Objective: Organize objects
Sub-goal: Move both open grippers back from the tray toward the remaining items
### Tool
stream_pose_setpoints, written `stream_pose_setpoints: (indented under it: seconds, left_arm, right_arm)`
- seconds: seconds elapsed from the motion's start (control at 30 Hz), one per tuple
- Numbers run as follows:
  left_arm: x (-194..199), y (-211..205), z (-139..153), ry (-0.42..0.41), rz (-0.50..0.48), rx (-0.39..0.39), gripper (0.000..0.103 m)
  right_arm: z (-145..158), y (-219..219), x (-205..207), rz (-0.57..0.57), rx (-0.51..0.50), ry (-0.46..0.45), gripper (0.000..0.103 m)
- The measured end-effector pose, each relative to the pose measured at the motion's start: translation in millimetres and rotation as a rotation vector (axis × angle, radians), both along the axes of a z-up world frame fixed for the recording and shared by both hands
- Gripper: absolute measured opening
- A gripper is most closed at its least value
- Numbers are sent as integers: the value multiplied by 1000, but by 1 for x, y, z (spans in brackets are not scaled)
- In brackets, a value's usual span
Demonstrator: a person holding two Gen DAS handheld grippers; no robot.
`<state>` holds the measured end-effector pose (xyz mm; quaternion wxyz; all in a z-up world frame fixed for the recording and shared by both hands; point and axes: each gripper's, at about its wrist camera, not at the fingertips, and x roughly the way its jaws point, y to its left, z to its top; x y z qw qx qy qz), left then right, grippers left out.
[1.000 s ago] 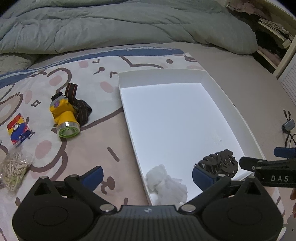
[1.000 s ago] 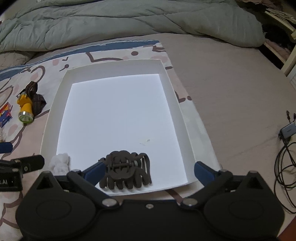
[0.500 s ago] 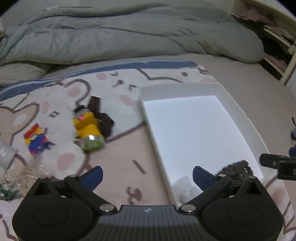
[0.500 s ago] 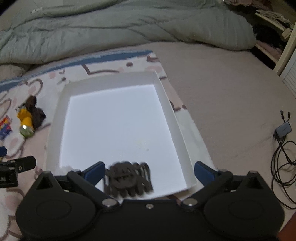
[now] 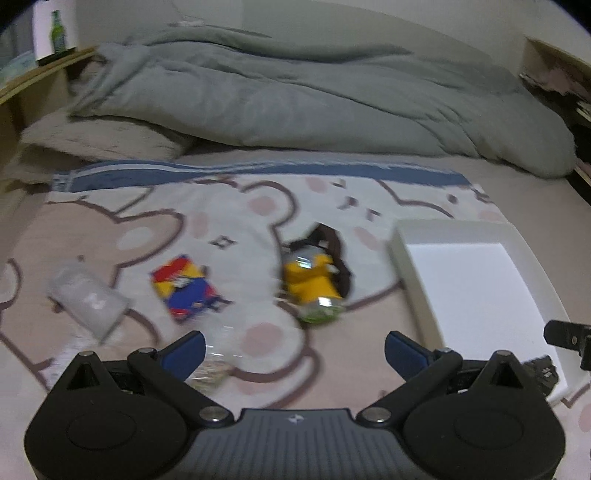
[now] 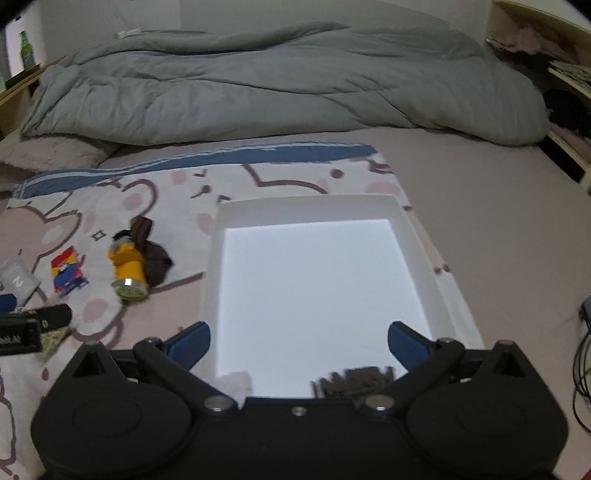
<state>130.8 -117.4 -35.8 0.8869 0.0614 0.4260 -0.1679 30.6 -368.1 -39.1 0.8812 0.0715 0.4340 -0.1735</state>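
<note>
A white tray (image 6: 421,251) lies on the bear-print blanket; it also shows at the right in the left wrist view (image 5: 410,266). Inside its near end lie a dark hair claw (image 6: 354,380) and a white fluffy wad (image 6: 236,380). Left of the tray lie a yellow headlamp with a dark strap (image 5: 310,284), a red-blue-yellow packet (image 5: 184,291), a grey tube (image 5: 88,299) and a clear bag of pale bits (image 5: 210,365). My left gripper (image 5: 293,349) is open and empty above the blanket, near the headlamp. My right gripper (image 6: 299,341) is open and empty over the tray's near end.
A grey-green duvet (image 5: 314,99) is heaped across the back of the bed. A pillow (image 5: 99,138) lies at the back left. Cables (image 6: 583,354) lie at the right edge. A green bottle (image 5: 56,27) stands on a shelf at the far left.
Both grippers have pulled back and tilted up. The left one has swung left from over the tray to above the blanket items. The hair claw stays in the tray.
</note>
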Motion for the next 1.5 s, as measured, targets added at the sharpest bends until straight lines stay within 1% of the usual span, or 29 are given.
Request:
stream_pose_setpoints:
  seconds: [0.17,0.33,0.5,0.67,0.87,1.07,1.4,1.5]
  left_arm:
    - [10,42,7,-7,67,-11,102]
    - [17,77,11,-17,125,-11,102]
    - [21,104,13,-27,158,-9,102]
    - [25,126,15,-40,180,0,102]
    - [31,147,14,-61,196,31,102]
    - [35,166,13,-75,217,29,102]
    - [37,178,7,-136,200,65,102]
    - [42,180,4,-135,196,82,102]
  right_arm:
    - [3,26,17,27,9,-12,103]
    - [8,51,30,38,7,-58,103]
    - [12,74,44,65,25,-78,103]
    - [10,99,58,96,18,-79,103]
    - [6,127,71,133,13,-77,103]
    - [5,147,81,156,25,-94,103]
    - [-4,159,94,134,79,-111,103]
    - [-5,165,97,150,82,-130,103]
